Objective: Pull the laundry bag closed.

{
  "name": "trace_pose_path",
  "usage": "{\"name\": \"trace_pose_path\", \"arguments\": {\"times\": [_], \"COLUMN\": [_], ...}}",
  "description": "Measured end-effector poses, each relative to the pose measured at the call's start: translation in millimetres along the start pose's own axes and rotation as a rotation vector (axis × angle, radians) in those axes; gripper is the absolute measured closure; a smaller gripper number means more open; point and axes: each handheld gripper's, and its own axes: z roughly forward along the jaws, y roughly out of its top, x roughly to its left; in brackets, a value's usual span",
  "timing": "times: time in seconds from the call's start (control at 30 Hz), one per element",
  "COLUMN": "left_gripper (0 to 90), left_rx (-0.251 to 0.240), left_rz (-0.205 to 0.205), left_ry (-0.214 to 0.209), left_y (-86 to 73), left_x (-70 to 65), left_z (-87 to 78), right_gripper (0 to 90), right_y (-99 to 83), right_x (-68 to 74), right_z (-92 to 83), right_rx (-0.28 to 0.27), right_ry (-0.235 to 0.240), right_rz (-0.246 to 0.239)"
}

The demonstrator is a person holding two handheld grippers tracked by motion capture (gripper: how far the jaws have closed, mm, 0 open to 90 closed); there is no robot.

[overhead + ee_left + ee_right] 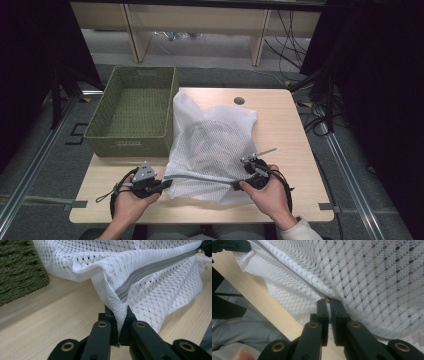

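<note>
The mesh laundry bag (212,145) lies on the worktop (280,125) in the high view, just beside a green woven basket (132,112). We hold its near edge with the left gripper (167,183) and the right gripper (236,185) — the grey zipper (200,177) runs between them.

In the left gripper view, the jaws are closed on the bag's corner.

In the right gripper view, the jaws pinch the zipper end — its small metal pull (327,299) is at the tips.

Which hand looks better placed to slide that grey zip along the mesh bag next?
Probably the right gripper: it pinches the zipper pull, while the left gripper just clamps the mesh bag corner.
</note>
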Motion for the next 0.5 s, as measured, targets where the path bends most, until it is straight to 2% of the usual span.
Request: {"name": "trace_pose_path", "arguments": {"times": [0.07,0.2,0.23,0.27,0.5], "left_gripper": [88.3,88.3,88.3,88.3,88.3], "left_rx": [0.004,0.005,-0.01,-0.013,-0.013], "left_rz": [0.001,0.003,-0.005,-0.009,-0.012], "left_ry": [-0.011,-0.001,-0.003,-0.004,-0.005], "left_y": [0.2,0.3,-0.2,-0.1,0.3], "left_x": [0.7,0.7,0.1,-0.3,-1.2], "left_z": [-0.5,-0.8,-0.2,-0.3,-0.8], "right_gripper": [87.1,87.1,87.1,87.1,87.1], "right_y": [-0.4,-1.5,-1.5,-2.1,-6.3], "right_x": [-0.4,0.1,-1.1,-0.5,-1.4], "right_z": [-0.3,-1.6,-1.4,-2.3,-4.1], "right_rx": [0.0,0.006,0.003,0.004,-0.002], "right_ry": [0.001,0.006,-0.002,-0.007,-0.023], "right_rz": [-0.003,0.015,0.002,0.011,0.011]}}
